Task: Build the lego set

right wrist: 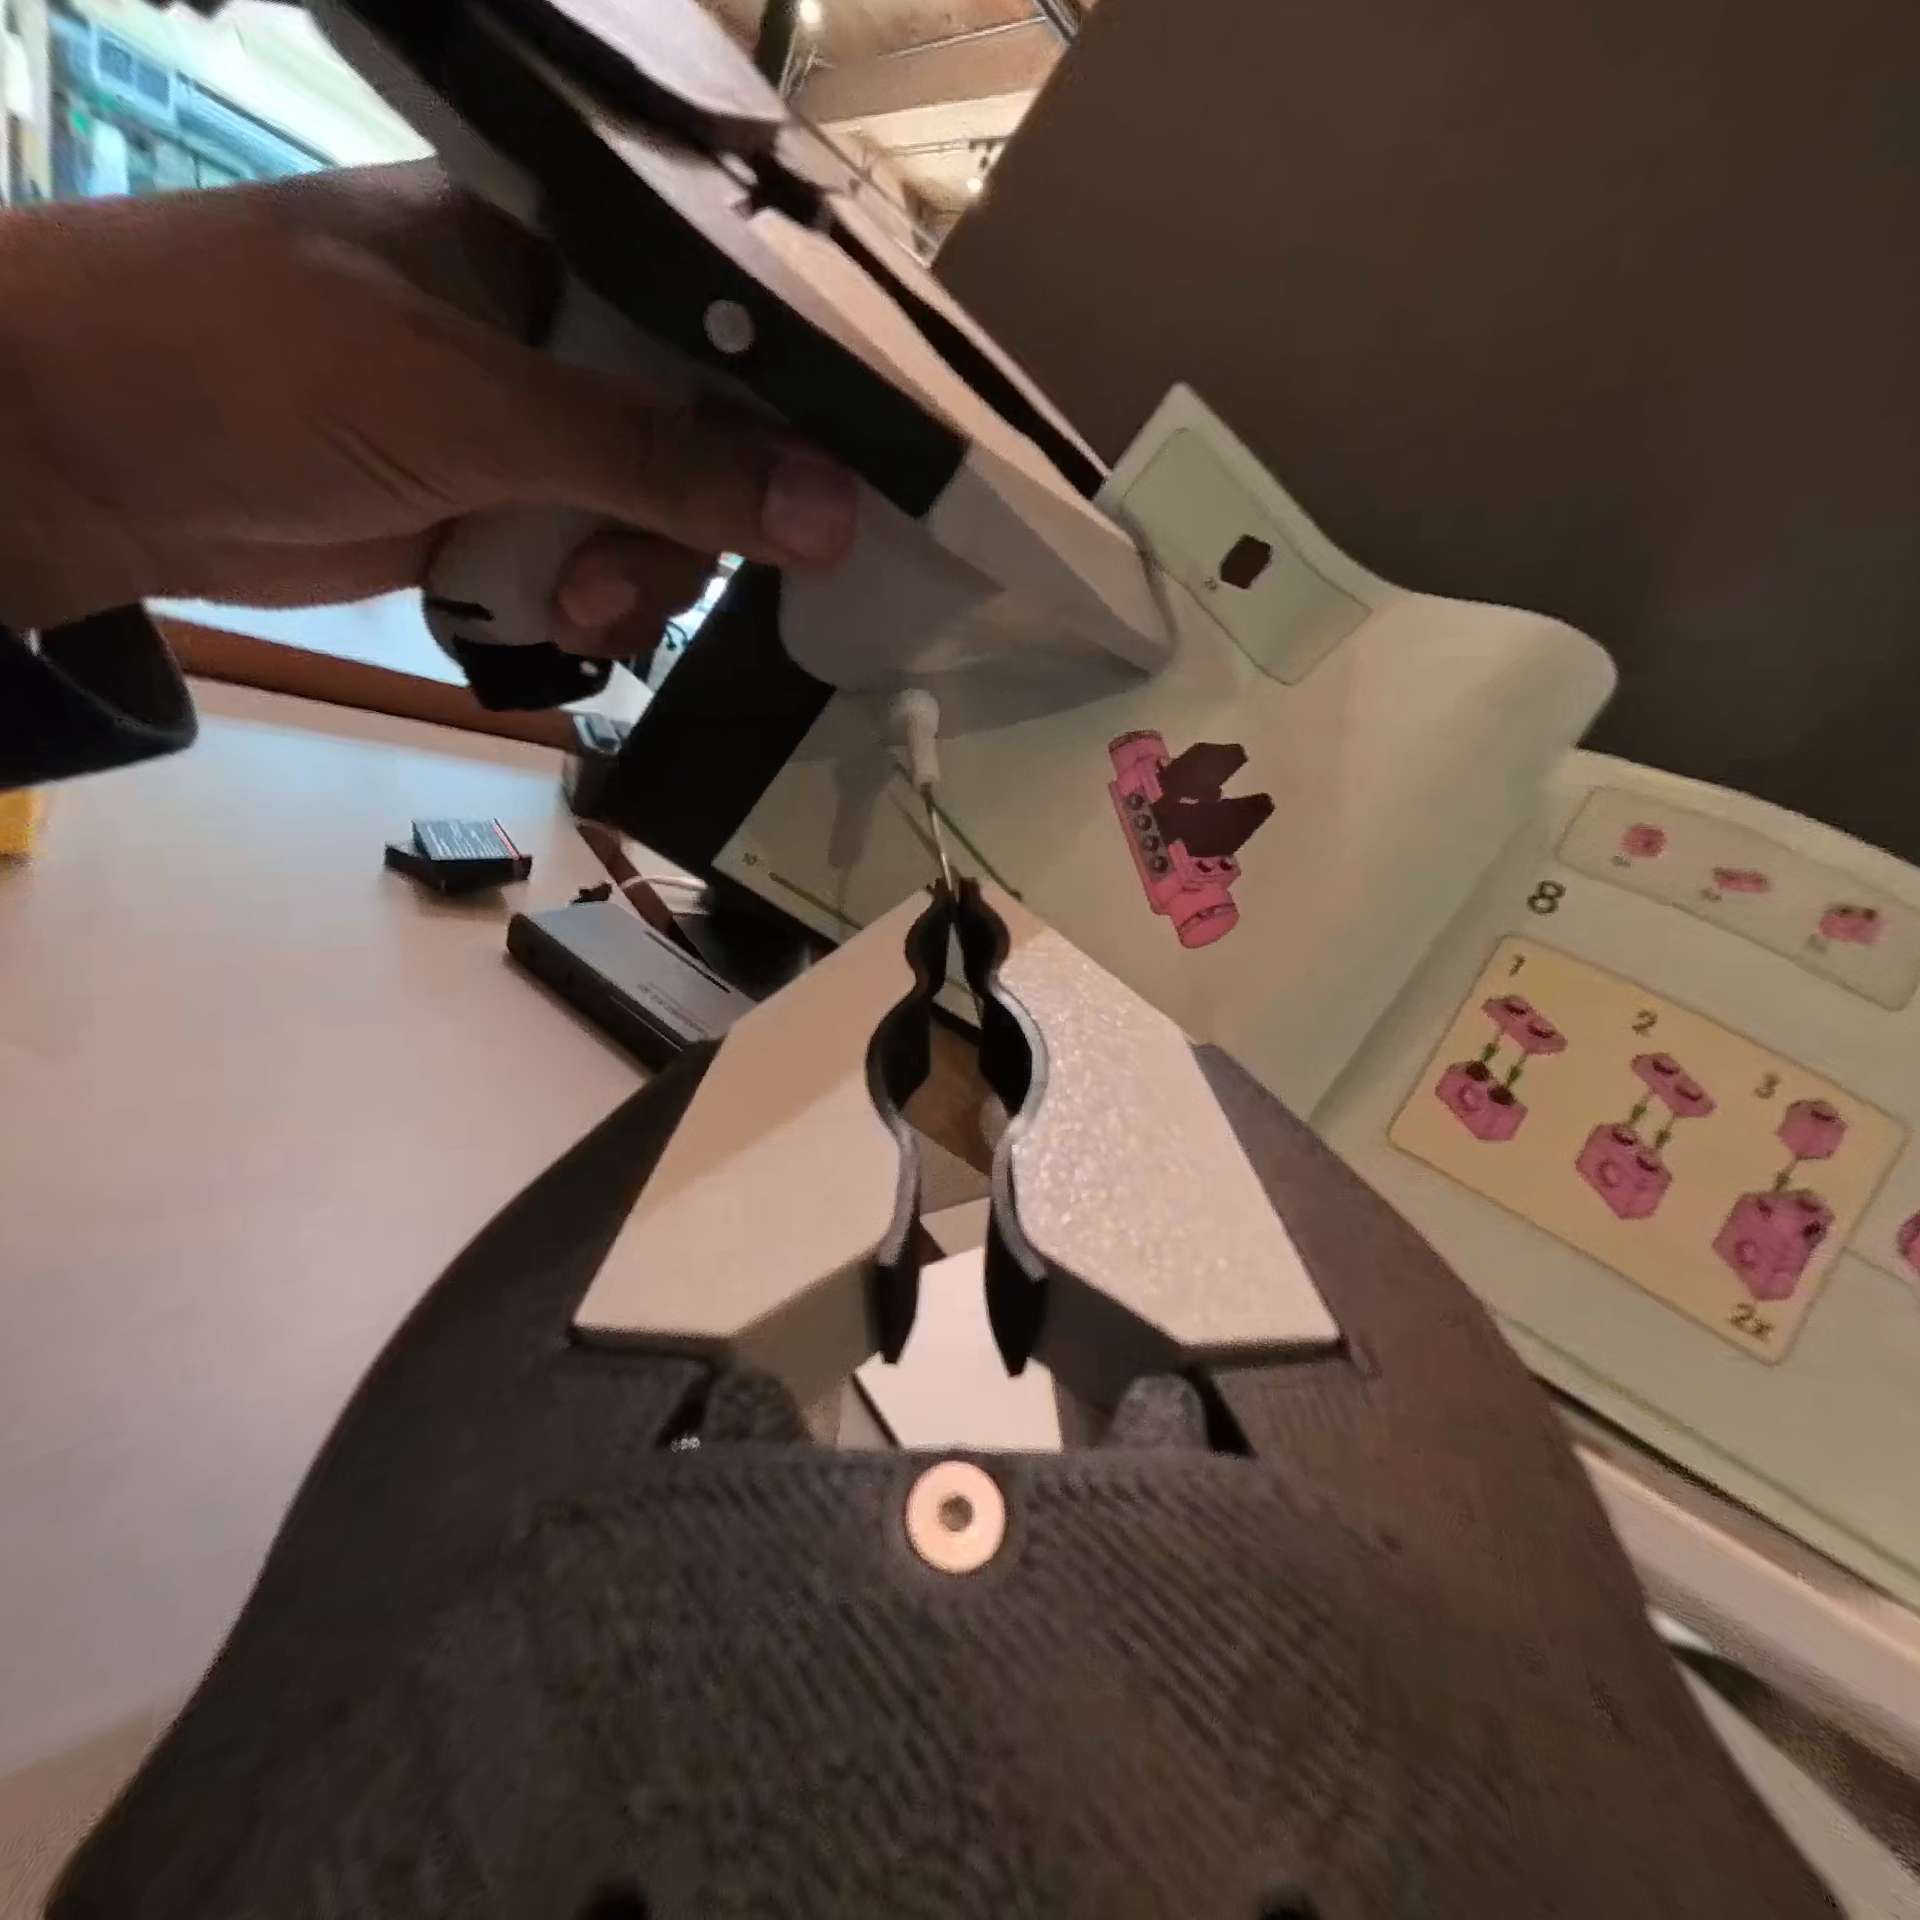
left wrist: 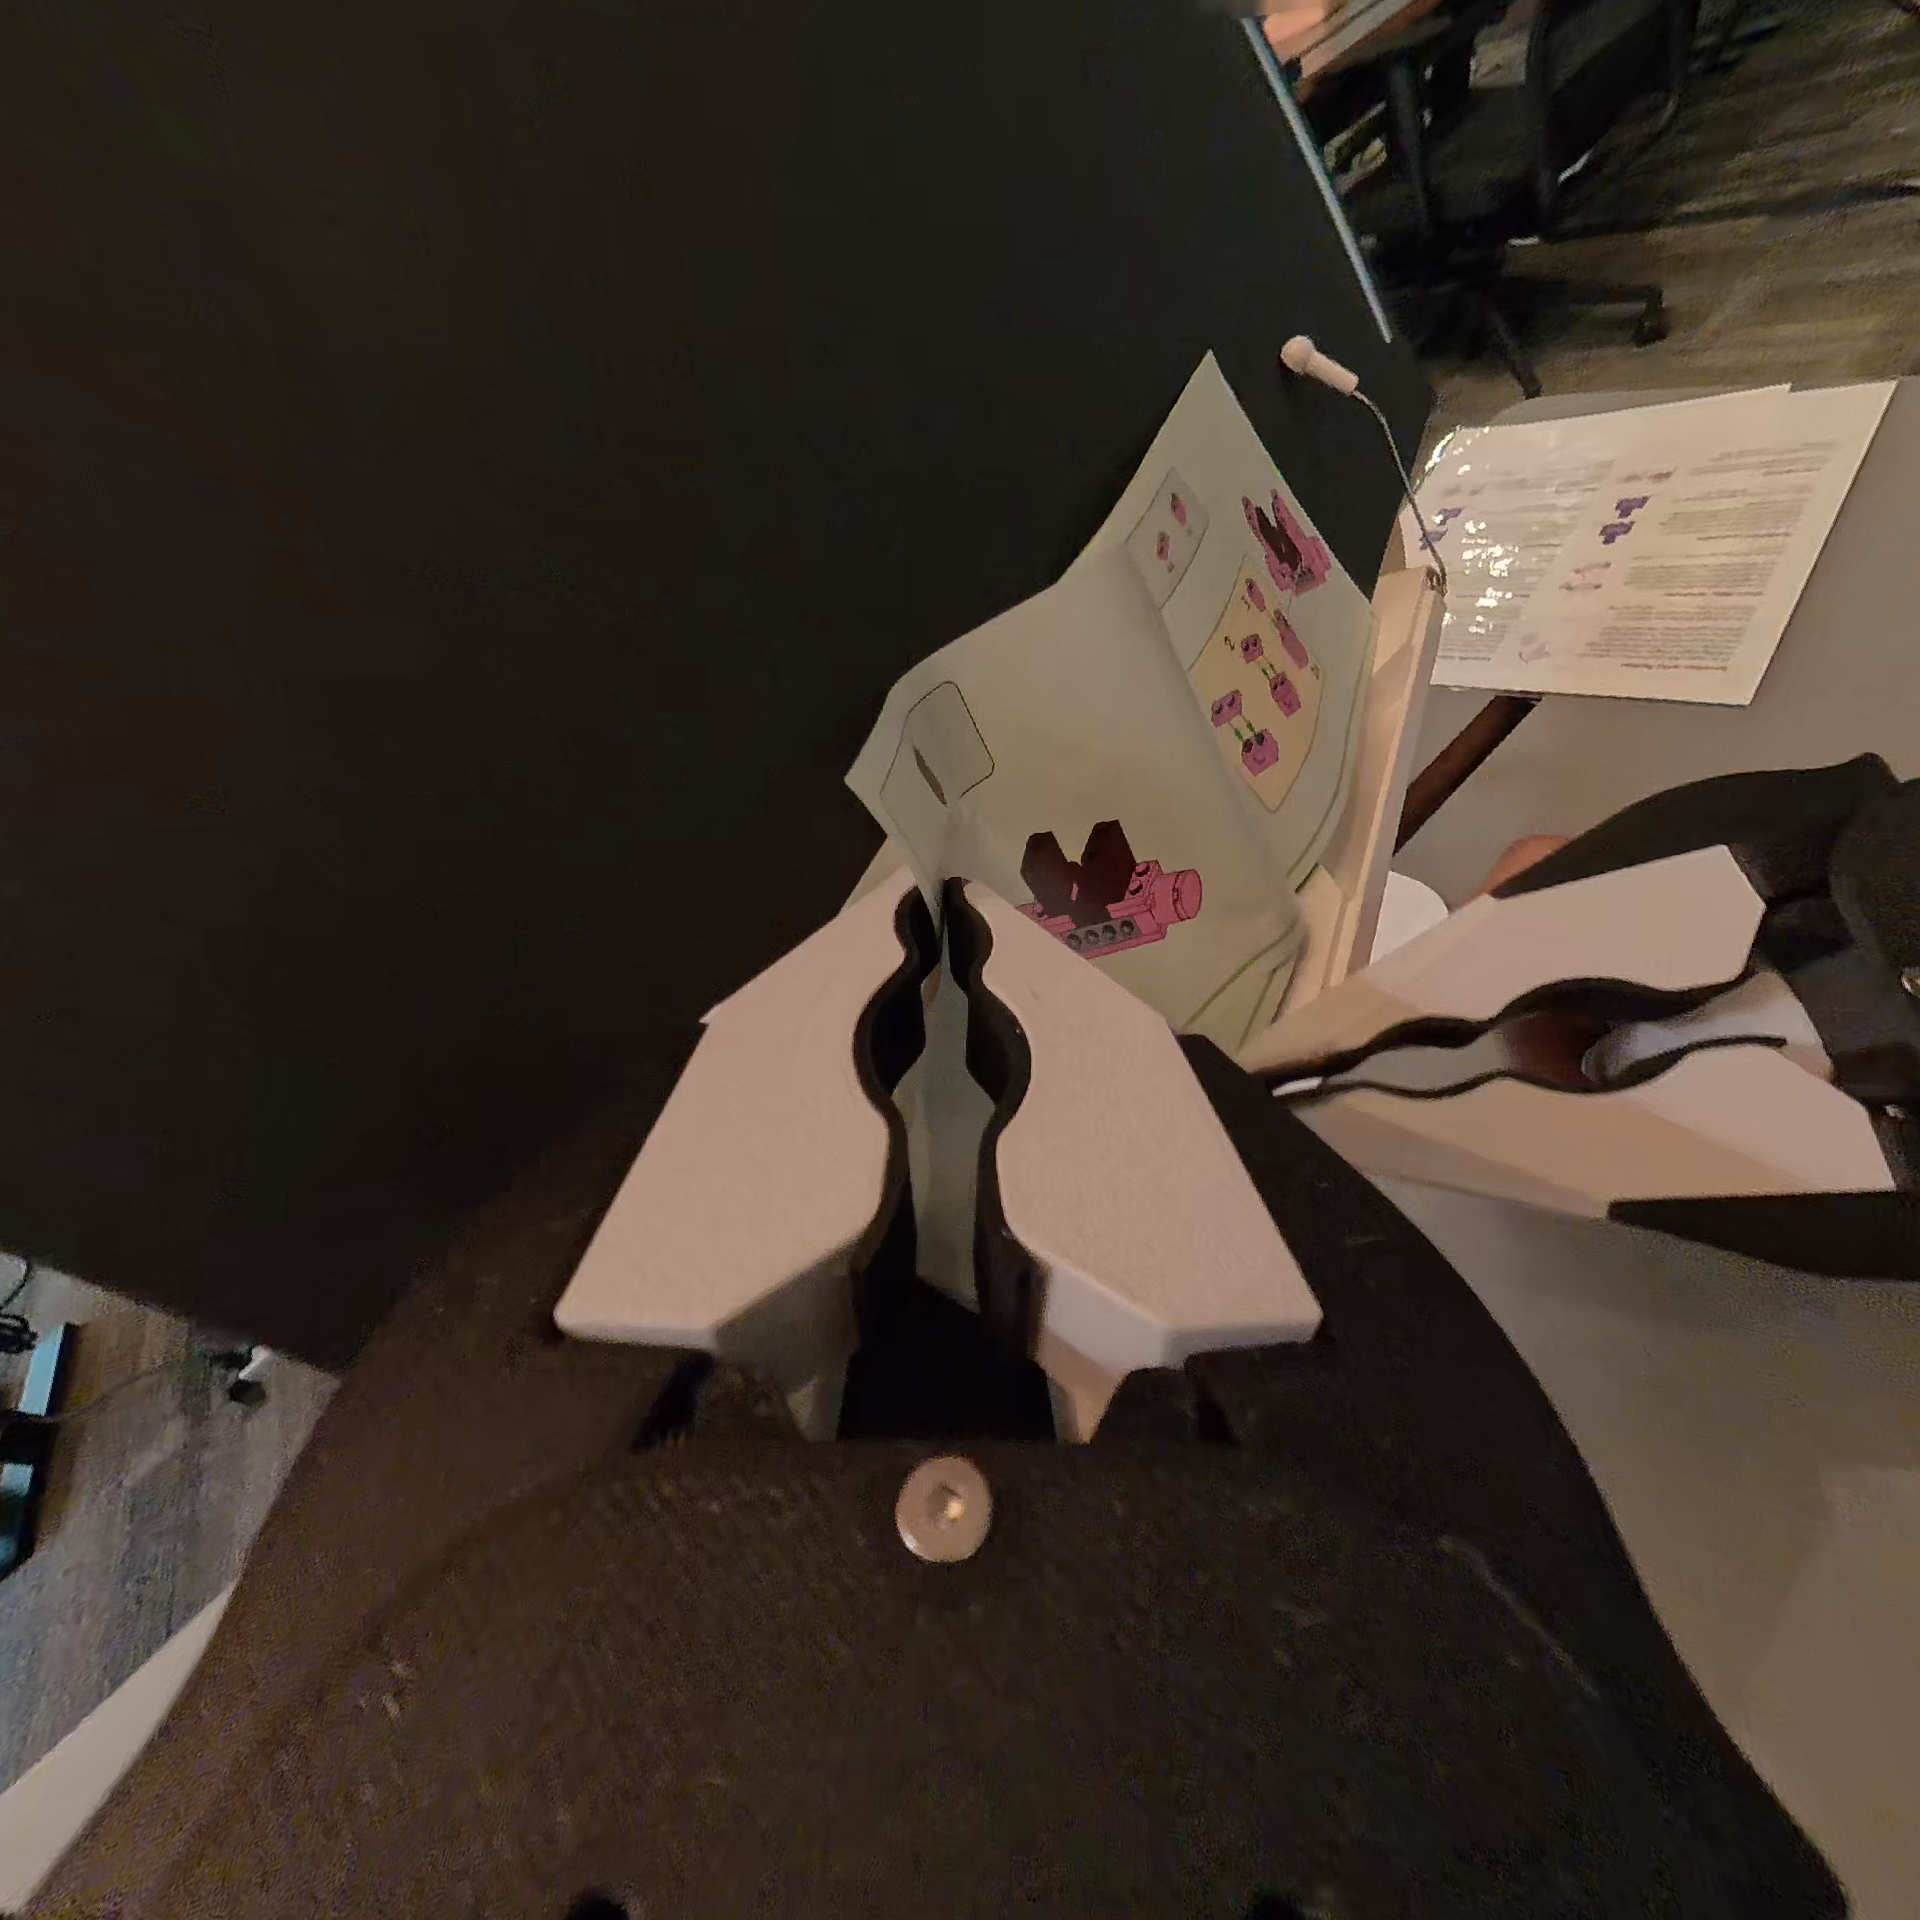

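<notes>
The pale green instruction booklet stands open against a pale wooden book stand, showing pictures of pink and dark brown bricks. My left gripper is shut on the edge of one of its pages, and the paper runs between the jaws. In the right wrist view the left gripper pinches the booklet near its upper left. My right gripper is shut, low in front of the booklet, and I cannot tell whether it holds anything. It also shows in the left wrist view. No loose bricks show.
A black board stands behind the booklet. The stand's thin wire page holder has a white tip. A laminated sheet lies on the grey table. Small black batteries and a black box lie to the left. A hand holds the left gripper. My right fingertips sit around 6 centimetres from my left ones.
</notes>
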